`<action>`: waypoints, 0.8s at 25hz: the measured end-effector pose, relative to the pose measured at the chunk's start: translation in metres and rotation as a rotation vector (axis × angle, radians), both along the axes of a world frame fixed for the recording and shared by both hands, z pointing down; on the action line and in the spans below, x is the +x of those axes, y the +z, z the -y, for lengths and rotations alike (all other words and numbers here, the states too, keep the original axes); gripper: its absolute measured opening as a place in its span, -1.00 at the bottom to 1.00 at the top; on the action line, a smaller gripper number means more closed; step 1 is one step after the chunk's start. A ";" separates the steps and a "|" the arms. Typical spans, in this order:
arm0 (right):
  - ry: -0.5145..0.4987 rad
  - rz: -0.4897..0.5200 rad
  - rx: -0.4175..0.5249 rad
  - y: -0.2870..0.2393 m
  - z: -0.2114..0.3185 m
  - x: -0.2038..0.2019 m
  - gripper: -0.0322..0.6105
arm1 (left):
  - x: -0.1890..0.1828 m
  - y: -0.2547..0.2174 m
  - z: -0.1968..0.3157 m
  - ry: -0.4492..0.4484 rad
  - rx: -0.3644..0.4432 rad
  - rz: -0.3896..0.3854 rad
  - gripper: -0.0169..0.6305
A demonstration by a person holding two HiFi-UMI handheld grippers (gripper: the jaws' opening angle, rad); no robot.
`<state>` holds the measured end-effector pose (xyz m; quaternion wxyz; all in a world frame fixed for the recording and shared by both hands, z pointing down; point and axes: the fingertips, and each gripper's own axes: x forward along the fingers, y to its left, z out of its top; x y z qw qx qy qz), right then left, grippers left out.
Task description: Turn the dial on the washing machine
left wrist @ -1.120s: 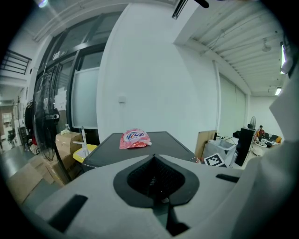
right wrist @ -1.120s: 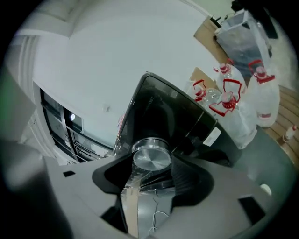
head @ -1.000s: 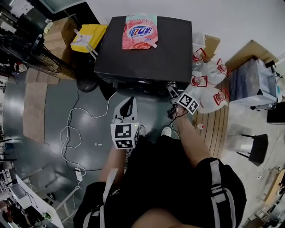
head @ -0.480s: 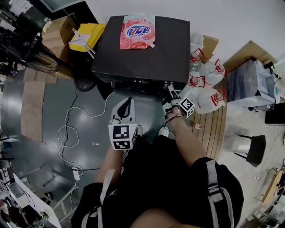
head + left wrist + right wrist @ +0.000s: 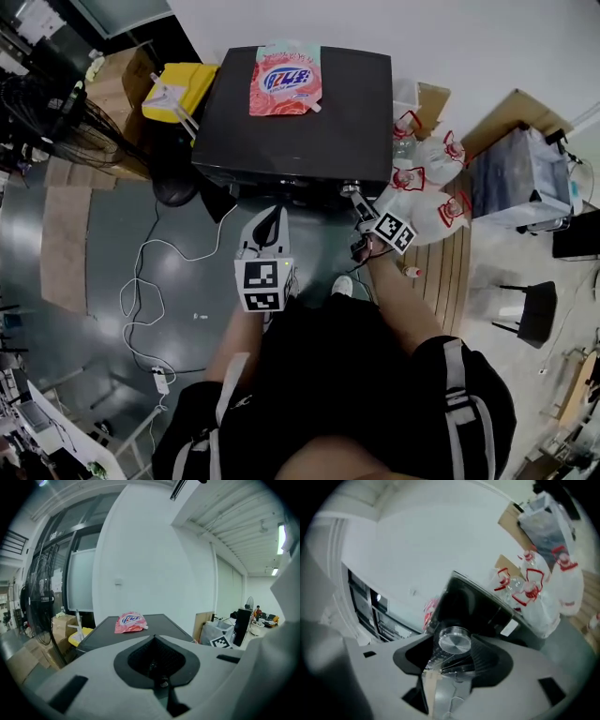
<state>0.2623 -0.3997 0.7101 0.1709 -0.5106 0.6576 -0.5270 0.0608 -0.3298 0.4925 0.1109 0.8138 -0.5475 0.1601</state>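
Now clamped between jaws of right gripper (image 5: 354, 195): round brushed-metal dial (image 5: 456, 641), at front right corner of boxy black washing machine (image 5: 300, 131). Probably rigid, smooth, slippery; best pinched across rim. Closed, empty: left gripper (image 5: 154, 639), nearby.

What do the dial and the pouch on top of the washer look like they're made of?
The dial looks like brushed metal or metallised plastic: a silvery face with a radial sheen. I can't tell which. The pouch looks like flexible glossy plastic film, judging by its printed pink surface, creases and small spout. The washer top is a dark, smooth, satin panel, probably painted metal or plastic.
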 end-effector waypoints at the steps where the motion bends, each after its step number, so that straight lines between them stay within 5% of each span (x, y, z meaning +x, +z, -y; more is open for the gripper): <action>1: -0.020 -0.072 0.021 -0.009 -0.002 0.004 -0.12 | 0.003 -0.002 0.004 0.012 0.008 -0.006 -0.96; 6: -0.040 -0.502 0.171 -0.075 -0.008 0.029 -0.73 | 0.018 -0.012 0.019 0.075 0.040 -0.038 -0.96; 11: -0.038 -0.795 0.418 -0.178 -0.008 0.018 -0.88 | 0.032 -0.023 0.032 0.143 0.068 -0.070 -0.96; 15: 0.036 -0.950 0.546 -0.242 -0.022 0.012 -0.88 | 0.040 -0.029 0.034 0.182 0.092 -0.082 -0.96; 20: 0.075 -0.974 0.588 -0.264 -0.041 0.004 -0.88 | 0.047 -0.036 0.034 0.213 0.116 -0.093 -0.96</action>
